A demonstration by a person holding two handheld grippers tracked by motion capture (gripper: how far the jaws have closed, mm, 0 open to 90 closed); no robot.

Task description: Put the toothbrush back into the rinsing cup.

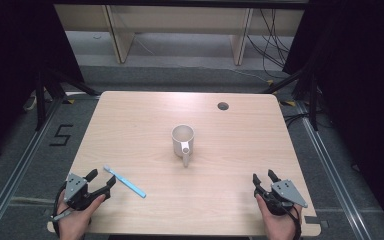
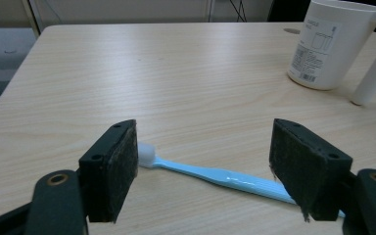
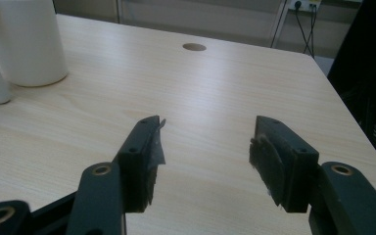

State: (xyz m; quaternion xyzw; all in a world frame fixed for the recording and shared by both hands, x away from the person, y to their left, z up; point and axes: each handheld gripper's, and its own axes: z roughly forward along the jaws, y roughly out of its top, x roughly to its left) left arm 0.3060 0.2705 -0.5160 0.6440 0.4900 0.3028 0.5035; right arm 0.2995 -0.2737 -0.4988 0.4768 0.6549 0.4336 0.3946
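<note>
A slim light-blue plastic toothbrush (image 2: 215,176) with a white head lies flat on the pale wood-grain table (image 1: 130,130), just in front of the left gripper (image 1: 101,182), whose black padded jaws stand wide apart and grasp nothing. The right gripper (image 1: 264,178) is also spread and holds nothing. A white cylindrical mug (image 1: 183,140) with a straight handle stands in the middle; its inside looks empty. The floor behind is grey.

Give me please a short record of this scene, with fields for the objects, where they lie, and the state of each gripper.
surface: wooden table
toothbrush: light blue, white head, flat on the table, lying across in front of the left gripper's jaws
mug: white, upright near the middle, handle toward the person
left gripper: open, close to the toothbrush, pads not pressing it
right gripper: open, holding nothing
table hole: far right
</note>
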